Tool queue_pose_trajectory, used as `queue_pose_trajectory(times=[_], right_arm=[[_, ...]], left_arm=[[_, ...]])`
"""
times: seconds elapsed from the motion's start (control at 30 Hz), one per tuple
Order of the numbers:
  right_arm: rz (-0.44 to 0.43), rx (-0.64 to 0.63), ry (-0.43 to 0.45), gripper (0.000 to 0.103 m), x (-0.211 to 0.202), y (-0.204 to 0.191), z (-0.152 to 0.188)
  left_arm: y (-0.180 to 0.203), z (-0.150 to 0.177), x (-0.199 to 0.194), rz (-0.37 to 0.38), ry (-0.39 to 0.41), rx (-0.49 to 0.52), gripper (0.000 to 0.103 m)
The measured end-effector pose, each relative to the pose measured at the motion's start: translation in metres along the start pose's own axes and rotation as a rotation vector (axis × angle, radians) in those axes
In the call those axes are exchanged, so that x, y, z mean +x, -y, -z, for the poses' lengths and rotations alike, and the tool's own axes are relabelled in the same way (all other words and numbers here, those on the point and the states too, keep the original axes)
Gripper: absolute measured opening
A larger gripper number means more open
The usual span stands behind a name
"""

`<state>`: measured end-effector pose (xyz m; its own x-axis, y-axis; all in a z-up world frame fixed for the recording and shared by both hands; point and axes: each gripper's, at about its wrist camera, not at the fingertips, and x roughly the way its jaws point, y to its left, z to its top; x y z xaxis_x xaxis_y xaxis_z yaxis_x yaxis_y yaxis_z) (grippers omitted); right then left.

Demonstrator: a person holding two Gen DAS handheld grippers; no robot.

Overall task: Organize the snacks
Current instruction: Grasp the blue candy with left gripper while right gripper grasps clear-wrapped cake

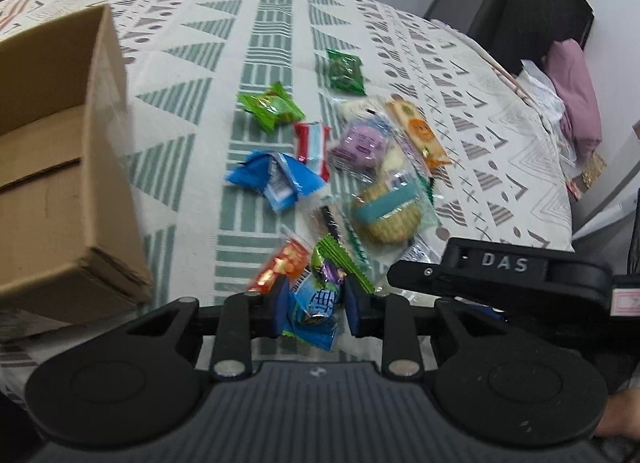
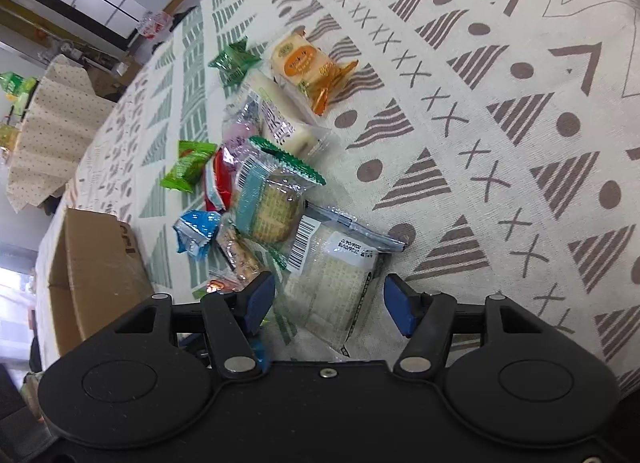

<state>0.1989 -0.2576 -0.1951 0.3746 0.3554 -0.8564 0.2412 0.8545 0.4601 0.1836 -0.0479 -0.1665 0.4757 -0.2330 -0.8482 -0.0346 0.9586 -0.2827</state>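
Observation:
Snack packets lie in a loose heap on a patterned tablecloth (image 1: 192, 63). My left gripper (image 1: 318, 305) is low over the near end of the heap, its blue pads pressed on a blue-green snack packet (image 1: 314, 315). An open cardboard box (image 1: 60, 183) stands to its left. My right gripper (image 2: 330, 303) is open, and a clear packet of square crackers (image 2: 332, 283) lies between its pads without touching them. Beyond it are a round cracker packet (image 2: 268, 199) and an orange cracker packet (image 2: 308, 67).
Also in the heap are a bright green packet (image 1: 272, 107), a dark green one (image 1: 345, 71), a blue one (image 1: 276, 179) and a purple one (image 1: 360, 143). The right gripper's black body (image 1: 500, 267) sits close on the right. The table's edge curves behind; pink cloth (image 1: 576, 103) lies beyond it.

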Motion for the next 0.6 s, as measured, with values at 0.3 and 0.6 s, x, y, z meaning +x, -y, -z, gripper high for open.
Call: queue_pose_trajectory(times=[0.3, 0.6], right_arm=[[0.108, -0.124, 0.054, 0.063, 0.015, -0.023, 0.007], [0.1, -0.129, 0.141, 0.043, -0.006, -0.023, 0.009]], left_arm=[[-0.014, -0.001, -0.015, -0.042, 0.031, -0.03, 0.028], [-0.011, 0.001, -0.043, -0.049, 0.088, -0.029, 0.028]])
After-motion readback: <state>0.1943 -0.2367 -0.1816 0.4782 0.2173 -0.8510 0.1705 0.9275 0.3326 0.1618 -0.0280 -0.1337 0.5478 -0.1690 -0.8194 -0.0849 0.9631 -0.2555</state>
